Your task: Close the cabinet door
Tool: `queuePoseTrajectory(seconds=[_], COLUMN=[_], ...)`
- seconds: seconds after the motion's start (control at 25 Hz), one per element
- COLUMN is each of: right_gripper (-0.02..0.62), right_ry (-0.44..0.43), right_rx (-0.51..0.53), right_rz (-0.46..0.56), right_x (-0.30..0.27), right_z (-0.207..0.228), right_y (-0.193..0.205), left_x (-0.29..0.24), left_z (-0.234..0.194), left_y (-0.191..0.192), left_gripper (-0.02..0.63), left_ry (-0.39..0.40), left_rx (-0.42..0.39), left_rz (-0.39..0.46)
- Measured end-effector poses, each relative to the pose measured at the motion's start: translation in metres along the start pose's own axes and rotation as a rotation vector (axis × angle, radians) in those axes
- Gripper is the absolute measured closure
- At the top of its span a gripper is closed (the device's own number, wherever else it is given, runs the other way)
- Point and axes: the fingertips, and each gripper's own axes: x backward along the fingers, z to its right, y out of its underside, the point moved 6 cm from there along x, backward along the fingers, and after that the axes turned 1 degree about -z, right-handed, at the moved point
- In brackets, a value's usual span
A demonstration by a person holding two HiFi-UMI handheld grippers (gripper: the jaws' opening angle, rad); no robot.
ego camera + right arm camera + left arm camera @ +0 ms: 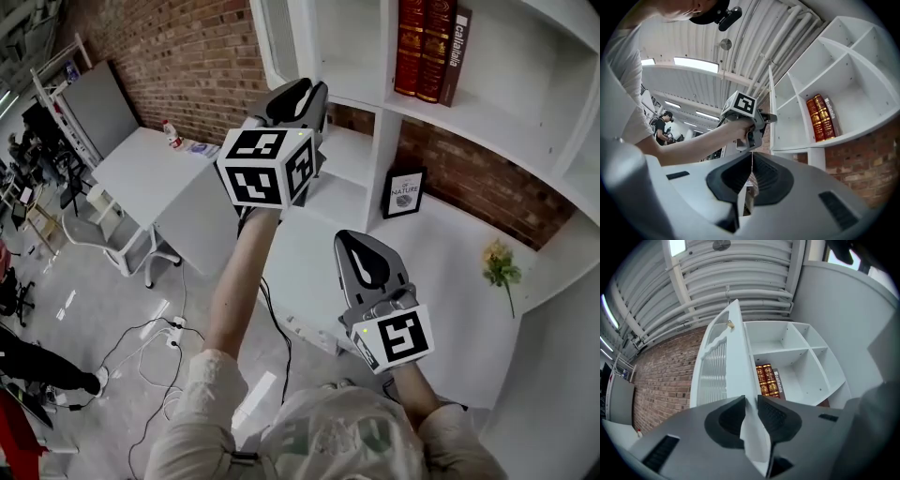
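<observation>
A person's left gripper (750,401) pinches the free edge of the white cabinet door (721,366), which stands swung out from the cabinet (384,141) against a brick wall (187,56); the left gripper view shows the edge filling the narrow gap between the two dark pads, something the head view, looking down on the marker cube, does not reveal; that same view alone shows a small brass knob (730,325) high on the door, its ribbed panel, and the ceiling pipes (740,273) above. The right gripper (751,157) hangs lower and nearer the person, clear of the cabinet, its jaws pressed together on nothing, only a thin slit between them; its own view catches the door edge-on with the left hand (738,129) raised to it, and a second person (663,126) far off in the room behind. Only the head view takes in the lower shelves: a framed picture (405,192), a yellow flower (500,264), and the grey table (150,173) to the left; the red books (427,47) on an upper shelf appear in all three.
</observation>
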Motion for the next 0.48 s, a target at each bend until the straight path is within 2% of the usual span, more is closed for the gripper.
queuePoseTrajectory(seconds=[0.08, 0.2, 0.48], right_gripper=[0.578, 0.578, 0.578], right_ry=[0.044, 0.114, 0.232], right_rx=[0.009, 0.023, 0.045], right_rz=[-0.002, -0.009, -0.025], right_x=[0.009, 0.024, 0.052], right_z=[0.011, 0.028, 0.062], right_y=[-0.001, -0.001, -0.001], left_x=[-0.02, -0.042, -0.067], left_z=[0.01, 0.022, 0.031], left_y=[0.002, 0.005, 0.012], left_gripper=[0.514, 0.514, 0.514], left_ry=[0.024, 0.009, -0.008], left_rx=[-0.01, -0.055, -0.029], left_rz=[-0.015, -0.036, -0.019])
